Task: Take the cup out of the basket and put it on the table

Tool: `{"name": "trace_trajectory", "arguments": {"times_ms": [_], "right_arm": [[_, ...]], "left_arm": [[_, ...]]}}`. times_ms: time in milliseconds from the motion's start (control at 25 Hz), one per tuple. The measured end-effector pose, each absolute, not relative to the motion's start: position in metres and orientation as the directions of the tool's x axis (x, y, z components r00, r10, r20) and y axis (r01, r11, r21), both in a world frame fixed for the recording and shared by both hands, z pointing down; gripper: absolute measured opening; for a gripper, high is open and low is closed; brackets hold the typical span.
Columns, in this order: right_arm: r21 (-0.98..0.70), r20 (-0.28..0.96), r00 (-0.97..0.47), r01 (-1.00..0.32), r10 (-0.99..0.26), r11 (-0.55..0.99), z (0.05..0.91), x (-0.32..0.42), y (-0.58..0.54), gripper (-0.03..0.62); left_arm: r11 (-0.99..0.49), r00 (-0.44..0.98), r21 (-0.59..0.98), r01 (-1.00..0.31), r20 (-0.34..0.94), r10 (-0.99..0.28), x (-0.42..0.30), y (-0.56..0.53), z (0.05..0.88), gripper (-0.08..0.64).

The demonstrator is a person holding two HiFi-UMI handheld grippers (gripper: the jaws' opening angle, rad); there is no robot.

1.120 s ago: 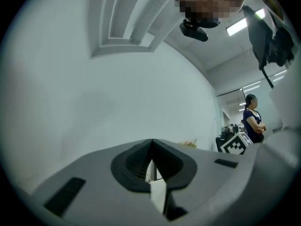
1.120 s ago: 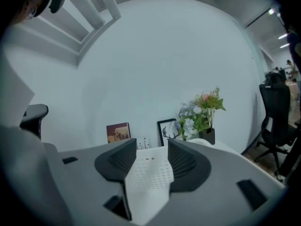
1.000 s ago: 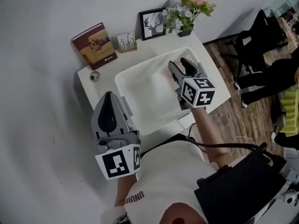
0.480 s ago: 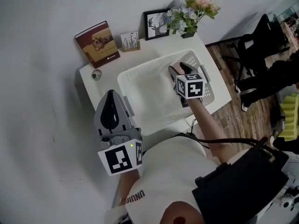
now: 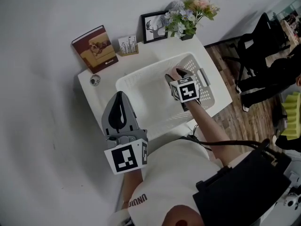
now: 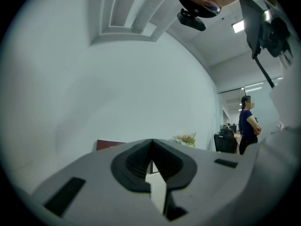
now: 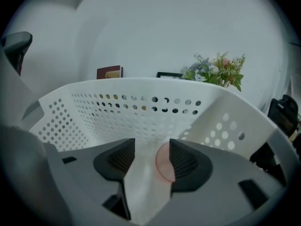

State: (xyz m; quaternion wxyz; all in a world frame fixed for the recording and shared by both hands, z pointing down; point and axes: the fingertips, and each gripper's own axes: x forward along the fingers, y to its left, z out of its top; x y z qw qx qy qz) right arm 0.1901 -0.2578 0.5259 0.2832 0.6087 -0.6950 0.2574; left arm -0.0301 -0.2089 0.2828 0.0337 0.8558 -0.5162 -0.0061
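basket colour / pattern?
White basket, its walls perforated with rows of round holes. Shows best in the right gripper view.

A plain white wall [image 5: 42, 27] rises beyond the left gripper [image 5: 120, 99]; a small white table [image 5: 91, 95] stands against it; right of the right gripper [image 5: 174, 74] lies wood-plank floor [image 5: 235, 113] with black office chairs [image 5: 254, 46]; ceiling lamps [image 6: 240, 26] glow overhead.

Office — black swivel chairs [image 5: 255, 42], ceiling strip lights [image 6: 238, 26]
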Motion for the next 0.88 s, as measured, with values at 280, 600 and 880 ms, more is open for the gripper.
{"name": "trace_trajectory", "arguments": {"times_ms": [280, 600, 880], "right_arm": [[0.041, 0.768, -0.08, -0.984, -0.636, 0.173, 0.538, 0.19, -0.255, 0.23], [0.087, 0.809, -0.056, -0.973, -0.585, 0.212, 0.551, 0.193, -0.256, 0.23], [0.116, 0.842, -0.034, -0.963, -0.538, 0.243, 0.562, 0.194, -0.253, 0.212]], "left_arm": [[-0.504, 0.507, 0.068, -0.861, 0.041, -0.861, -0.015, -0.215, 0.292, 0.011], [-0.533, 0.538, 0.087, -0.841, 0.044, -0.842, -0.003, -0.22, 0.299, 0.011], [-0.539, 0.545, 0.1, -0.836, 0.047, -0.837, -0.002, -0.223, 0.302, 0.011]]}}
